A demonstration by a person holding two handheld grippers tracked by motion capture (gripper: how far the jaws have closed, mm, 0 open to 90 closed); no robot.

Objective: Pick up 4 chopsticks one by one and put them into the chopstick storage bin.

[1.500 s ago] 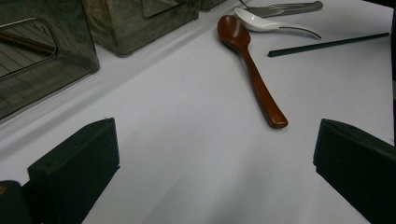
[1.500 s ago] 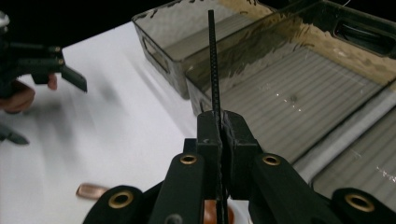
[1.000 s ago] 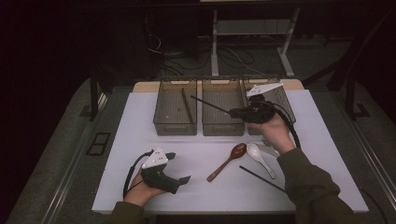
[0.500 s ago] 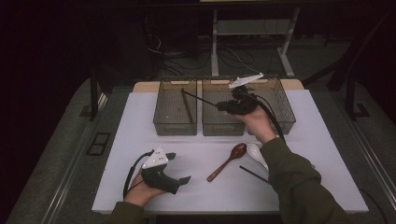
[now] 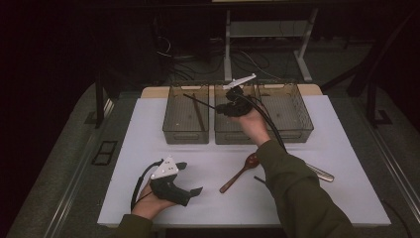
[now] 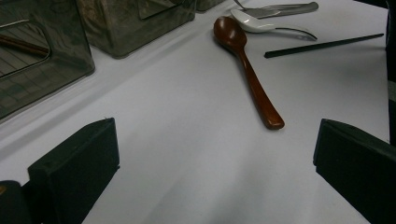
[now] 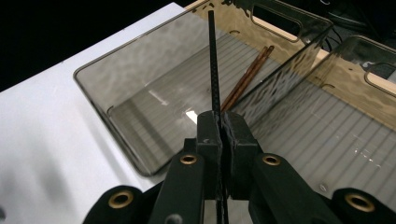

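Note:
My right gripper (image 5: pixel 221 108) hovers over the row of bins, shut on a thin black chopstick (image 5: pixel 198 100) that points left over the left bin (image 5: pixel 172 134). In the right gripper view the jaws pinch the black chopstick (image 7: pixel 212 60) above that bin (image 7: pixel 100 74), where a pair of brown chopsticks (image 7: pixel 245 79) lies. My left gripper (image 5: pixel 190 177) rests open on the white table near the front edge, with nothing between its jaws. Ahead of my left gripper (image 6: pixel 215 168) lie a brown wooden spoon (image 6: pixel 247 70), a white spoon (image 6: pixel 252 23) and a second black chopstick (image 6: pixel 322 45).
Three smoky transparent bins stand side by side at the back: the left one, a middle bin (image 5: pixel 224 135) and a right bin (image 5: pixel 297 134). A metal utensil handle (image 5: pixel 319 173) pokes out beside the right forearm. The wooden spoon (image 5: pixel 240 171) lies mid-table.
My right gripper has carried the black chopstick leftward, from over the right bin to over the middle and left bins. The left gripper has stayed put.

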